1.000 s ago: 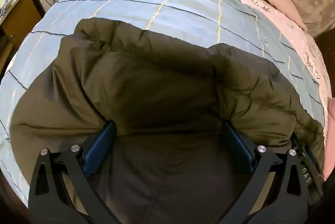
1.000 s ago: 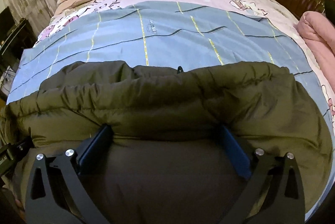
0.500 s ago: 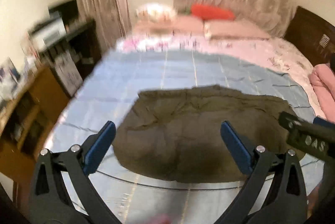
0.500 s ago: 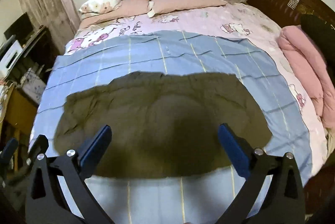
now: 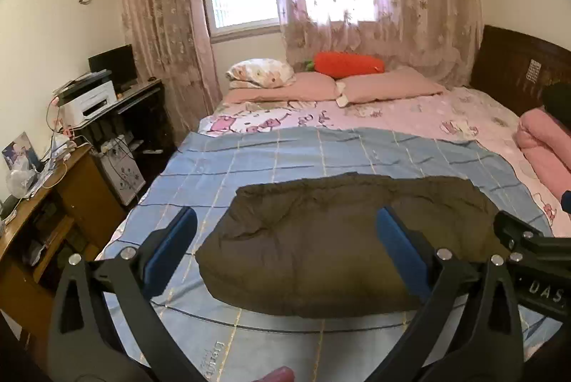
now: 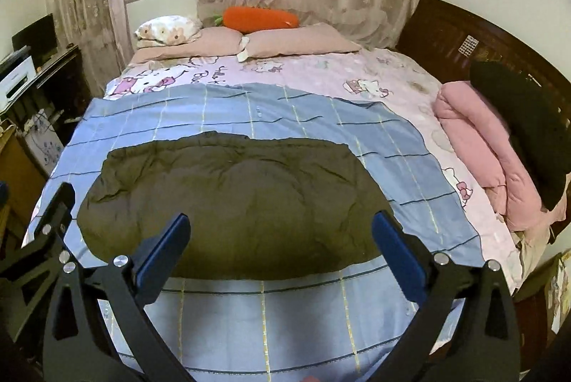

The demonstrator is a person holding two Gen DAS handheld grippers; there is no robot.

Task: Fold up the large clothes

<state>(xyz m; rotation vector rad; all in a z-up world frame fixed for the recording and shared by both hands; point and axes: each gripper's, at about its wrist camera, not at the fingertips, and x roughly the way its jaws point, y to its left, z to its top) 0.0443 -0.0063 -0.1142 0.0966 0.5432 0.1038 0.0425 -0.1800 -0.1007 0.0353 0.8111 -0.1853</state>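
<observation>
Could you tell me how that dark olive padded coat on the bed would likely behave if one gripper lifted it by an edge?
The olive padded coat looks puffy and creased, so it would probably sag and unfold rather than hold shape. Its puffed bulk suggests light filling, likely light for its size. Its smooth-looking shell might slip on the blue checked blanket.

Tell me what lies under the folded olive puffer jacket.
The folded olive puffer jacket rests on a blue checked cotton blanket, which shows all around it. Anything directly beneath the jacket is covered.

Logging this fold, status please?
Left hand-held gripper open, right hand-held gripper open, both empty. Olive jacket folded on blue sheet. Nothing in the way.
</observation>
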